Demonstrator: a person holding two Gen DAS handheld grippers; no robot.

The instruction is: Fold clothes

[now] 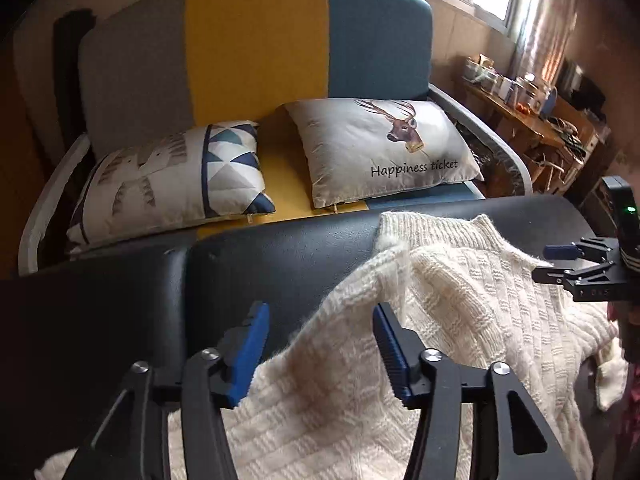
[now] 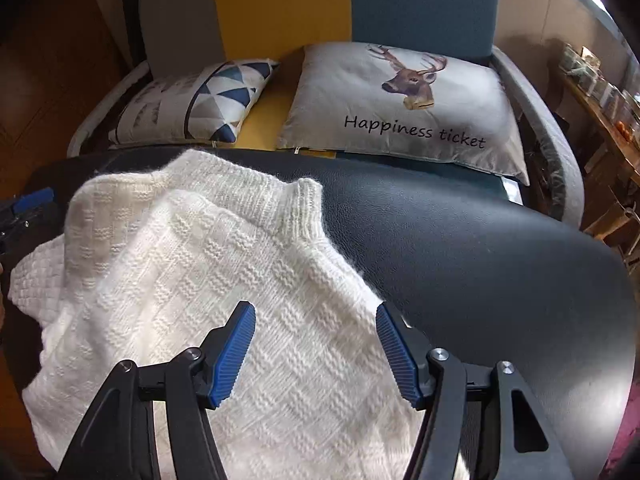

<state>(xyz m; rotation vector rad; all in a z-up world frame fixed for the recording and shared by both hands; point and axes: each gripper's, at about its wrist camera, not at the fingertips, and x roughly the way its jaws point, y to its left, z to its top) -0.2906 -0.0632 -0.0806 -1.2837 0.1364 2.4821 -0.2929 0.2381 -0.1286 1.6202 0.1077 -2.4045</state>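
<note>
Behind the work area stands a sofa banded grey, yellow and teal [image 1: 256,40], carrying a triangle-patterned cushion [image 1: 172,180] and a grey cushion printed with a stag's head [image 1: 384,148]; a cluttered wooden side table [image 1: 532,120] sits at right of the left wrist view. Padded black leather surface [image 2: 460,248] fills the foreground. Cream chunky-knit sweater [image 2: 224,264] lies on it, ribbed collar toward the sofa, body running down to the lower frame edge; partly bunched, not yet folded flat. Left claw [image 1: 320,344]: wide, blue pads apart, a raised ridge of knit between them but not pinched. Right claw [image 2: 316,344]: wide as well, hovering over the sweater's right shoulder edge, holding nothing; it also shows at right of the left wrist view. Risks, as judged: fuzzy loose knit may snag on the ribbed pads, or a shallow bite may catch only the top layer, so the fold drags unevenly. Smooth leather could let the whole garment slide when one side is pulled. Lower right of the left wrist view, a part of the sweater appears to droop over the surface edge; its weight may pull more off. Open room: bare leather right of the sweater in the right wrist view, and a dark strip at left in the left wrist view. Far edge butts near the sofa seat, little clearance there.
</note>
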